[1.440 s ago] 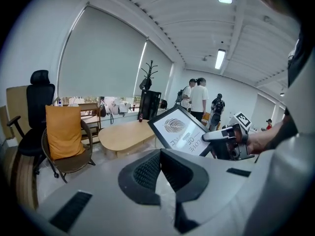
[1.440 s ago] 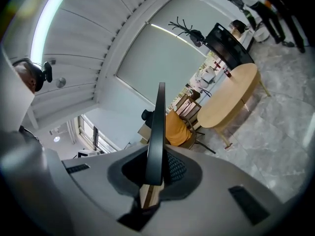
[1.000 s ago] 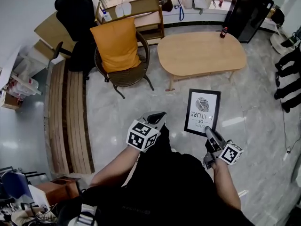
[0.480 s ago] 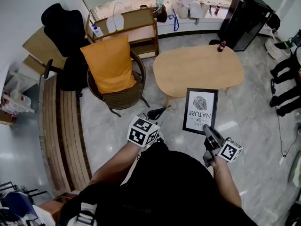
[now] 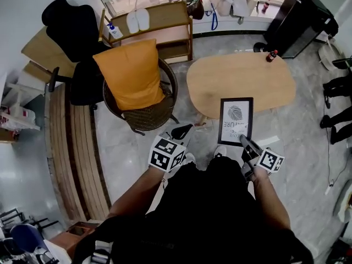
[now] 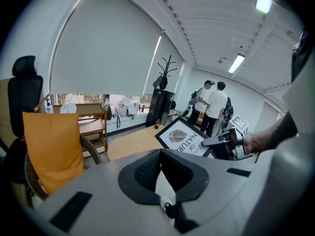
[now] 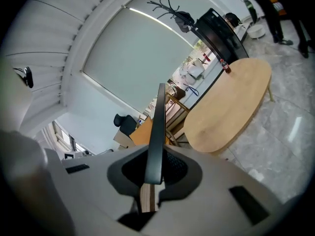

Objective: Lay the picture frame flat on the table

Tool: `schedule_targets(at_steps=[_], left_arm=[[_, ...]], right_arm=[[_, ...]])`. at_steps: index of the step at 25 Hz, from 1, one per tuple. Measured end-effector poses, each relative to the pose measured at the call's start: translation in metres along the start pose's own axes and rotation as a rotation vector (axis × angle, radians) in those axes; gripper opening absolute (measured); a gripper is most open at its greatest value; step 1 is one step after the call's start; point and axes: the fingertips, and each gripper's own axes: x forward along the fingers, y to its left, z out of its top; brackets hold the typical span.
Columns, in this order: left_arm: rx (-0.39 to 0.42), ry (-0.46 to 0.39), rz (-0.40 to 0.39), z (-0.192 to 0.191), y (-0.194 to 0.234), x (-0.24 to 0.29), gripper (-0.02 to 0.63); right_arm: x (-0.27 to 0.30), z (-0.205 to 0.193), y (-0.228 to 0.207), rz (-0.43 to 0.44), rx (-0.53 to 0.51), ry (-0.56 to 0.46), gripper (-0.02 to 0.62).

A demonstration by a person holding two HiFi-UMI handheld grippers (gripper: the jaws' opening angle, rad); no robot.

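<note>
Filling the upper right of the head view, the oval wooden surface (image 5: 242, 84) stands on the grey marble floor (image 5: 132, 153). At 9 o'clock from it is a wicker chair (image 5: 146, 111) with an orange cushion (image 5: 132, 70) leaning on its back. At 12 o'clock from this chair there is a low wooden shelf (image 5: 159, 23).

The picture frame (image 5: 236, 120) has a black border and a white print with a leaf and some words. It is in the air, tilted, and it does not rest on the surface. In the head view its far end overlaps the near rim of the surface, toward 6 o'clock.

The right claw (image 5: 243, 142) grips the frame on its near edge. In the right gripper view the frame shows edge-on between the two pads, which press on it from both sides.

The left claw (image 5: 182, 131) is at 9 o'clock from the frame, apart from it. Its jaws are together and nothing is between them.

A small dark bottle (image 5: 270, 55) stands on the surface near its rim at 2 o'clock.
</note>
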Motion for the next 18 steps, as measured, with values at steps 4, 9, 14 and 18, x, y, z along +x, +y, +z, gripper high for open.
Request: schedule_targets(at_steps=[4,9,14,18], left_arm=[[-0.063,0.048,0.065,-0.021,0.027,0.012,0.005],[-0.090,0.088,0.151,-0.016,0.045,0.031,0.005],[-0.148,0.084,0.243,0.013,0.068,0.069,0.005],[-0.114,0.087,0.348,0.041,0.097,0.093,0.005]], right_arm=[[0.051,0.014,-0.047,-0.052,0.017,0.079,0.023],[0.126,0.038,-0.102,-0.067,0.014,0.200,0.023],[0.200,0.060,-0.159,-0.064,0.023,0.317,0.023],[0.262,0.066,-0.207,-0.111,0.019,0.413,0.023]])
